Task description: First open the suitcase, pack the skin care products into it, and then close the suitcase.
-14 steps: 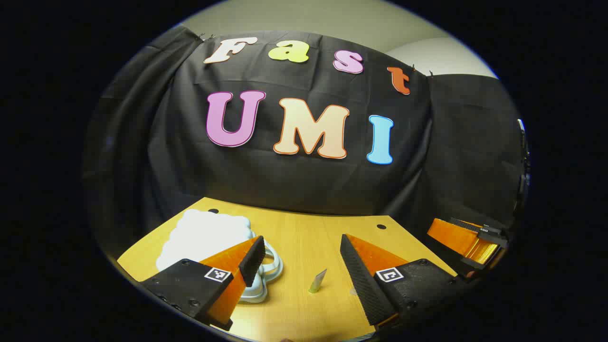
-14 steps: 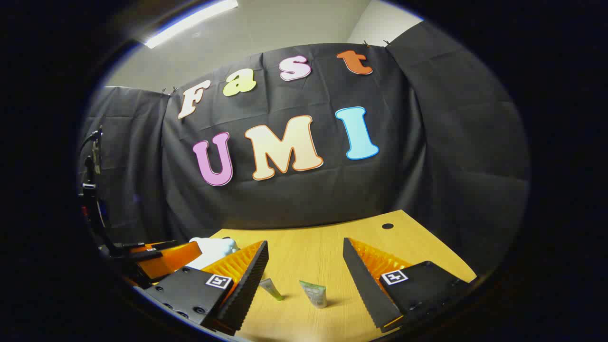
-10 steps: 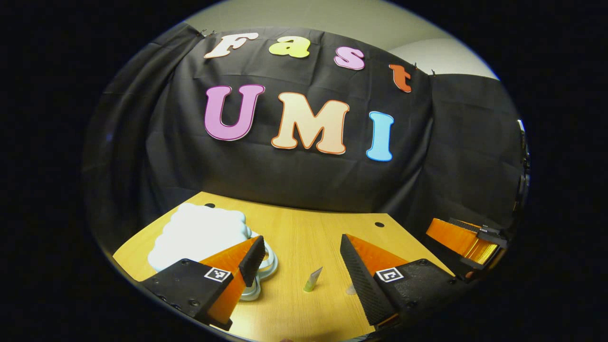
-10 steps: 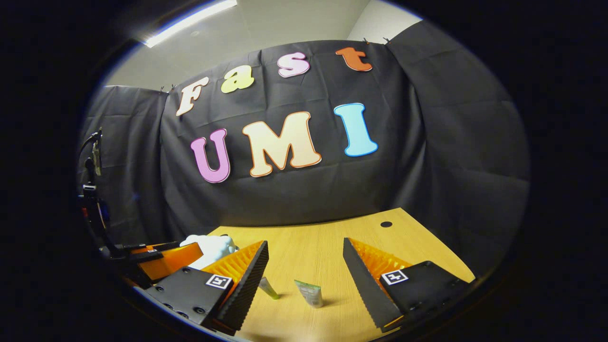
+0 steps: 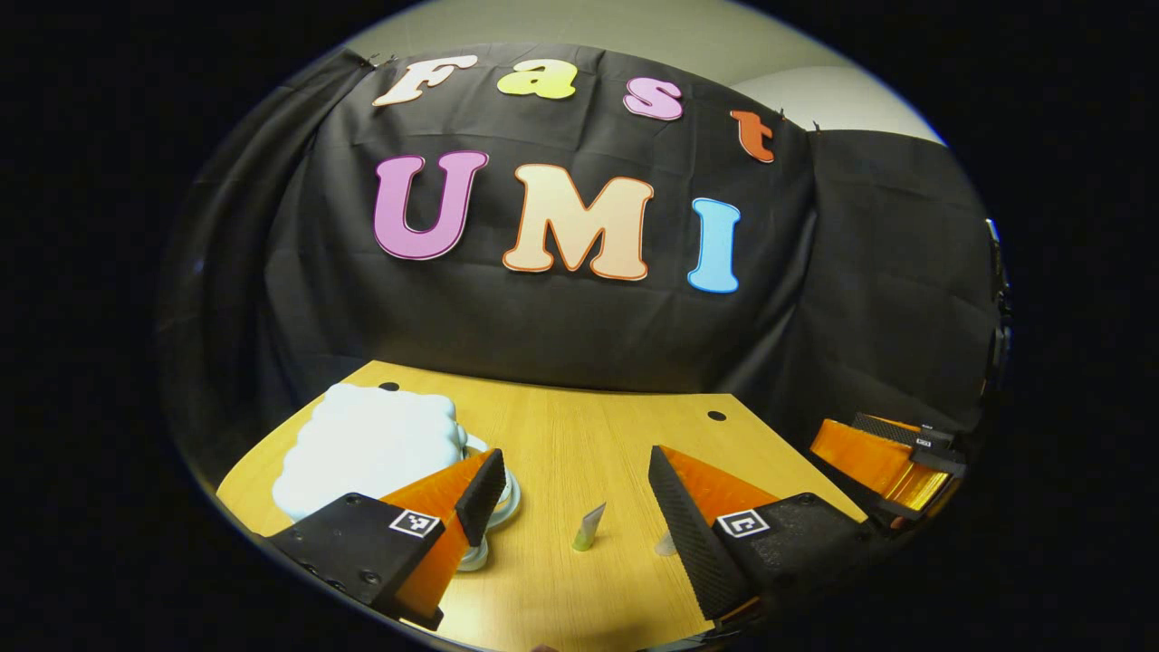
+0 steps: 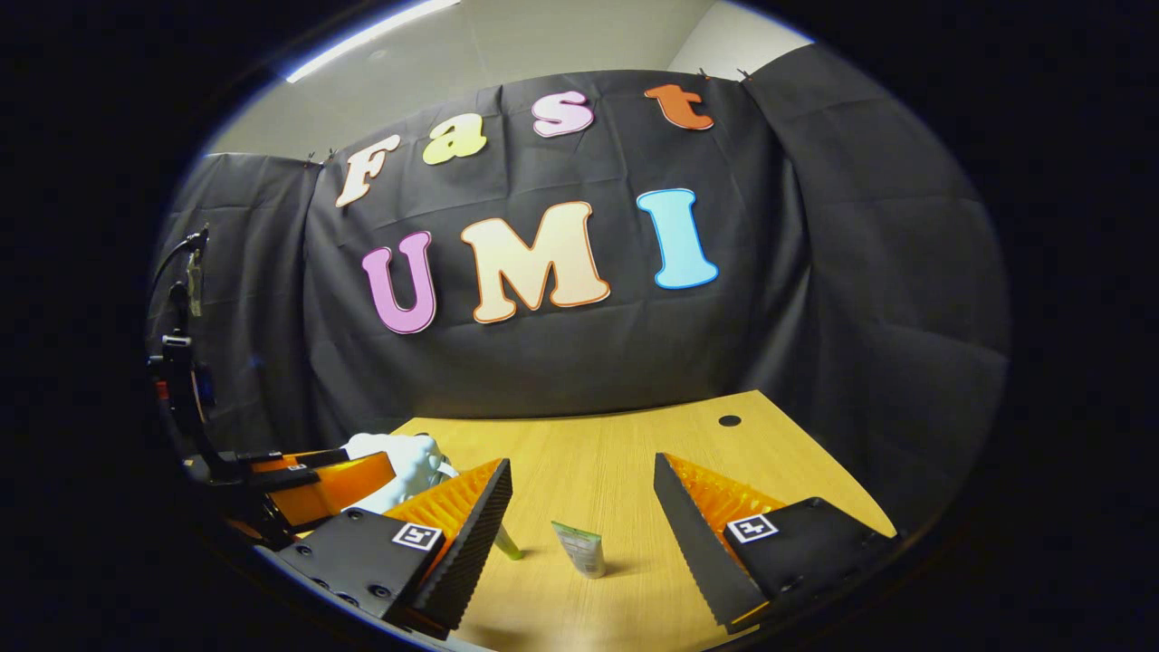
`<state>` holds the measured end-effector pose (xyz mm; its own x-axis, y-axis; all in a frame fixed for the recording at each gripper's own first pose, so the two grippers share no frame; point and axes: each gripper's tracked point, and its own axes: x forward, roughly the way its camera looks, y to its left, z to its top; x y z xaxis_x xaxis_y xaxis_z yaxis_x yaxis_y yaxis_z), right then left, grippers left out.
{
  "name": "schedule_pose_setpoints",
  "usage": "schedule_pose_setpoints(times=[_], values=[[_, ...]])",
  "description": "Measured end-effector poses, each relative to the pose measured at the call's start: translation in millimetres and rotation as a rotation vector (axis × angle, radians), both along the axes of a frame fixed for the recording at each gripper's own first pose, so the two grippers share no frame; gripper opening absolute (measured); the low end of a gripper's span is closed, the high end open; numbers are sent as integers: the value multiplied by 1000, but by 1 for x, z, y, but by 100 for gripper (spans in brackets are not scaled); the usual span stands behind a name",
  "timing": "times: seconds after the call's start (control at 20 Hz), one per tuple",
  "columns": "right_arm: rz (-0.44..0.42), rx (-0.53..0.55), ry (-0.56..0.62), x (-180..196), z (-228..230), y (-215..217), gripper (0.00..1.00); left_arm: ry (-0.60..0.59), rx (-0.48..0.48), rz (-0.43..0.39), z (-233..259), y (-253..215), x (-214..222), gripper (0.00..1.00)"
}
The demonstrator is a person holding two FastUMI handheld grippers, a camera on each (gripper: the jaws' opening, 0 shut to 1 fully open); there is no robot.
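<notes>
Standing cap-down on the table, green tube upright

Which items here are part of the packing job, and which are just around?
Job:
- white cloud-shaped suitcase, lid down
- green-capped tube
- green tube
- left gripper, open
- right gripper, open

Just around:
- wooden table
- black stand

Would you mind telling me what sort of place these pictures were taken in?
It looks like a staged recording booth, not a home: black cloth hangs as walls around a bare wooden table, with a plain indoor wall and ceiling light above. A small white suitcase and tubes are laid out.
</notes>
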<state>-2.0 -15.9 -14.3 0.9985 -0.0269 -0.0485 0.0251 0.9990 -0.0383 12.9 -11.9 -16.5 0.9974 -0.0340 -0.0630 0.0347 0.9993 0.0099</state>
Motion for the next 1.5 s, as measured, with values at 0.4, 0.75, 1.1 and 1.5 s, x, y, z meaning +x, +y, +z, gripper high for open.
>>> schedule_pose_setpoints(times=[0.4, 0.75, 1.1, 1.5], values=[[-33, -2, -3, 7, -1, -9, 98, 25, -22, 22, -6, 12, 8, 95], [-29, -10, 13, 19, -7, -10, 98, 88, -75, 27, -12, 24, 31, 95], [-4, -7, 34, 30, -15, -10, 98, 301, -145, 26, -34, 38, 76, 96], [-10, -6, 83, 34, -30, -20, 98, 529, -207, 89, -68, 66, 126, 96]])
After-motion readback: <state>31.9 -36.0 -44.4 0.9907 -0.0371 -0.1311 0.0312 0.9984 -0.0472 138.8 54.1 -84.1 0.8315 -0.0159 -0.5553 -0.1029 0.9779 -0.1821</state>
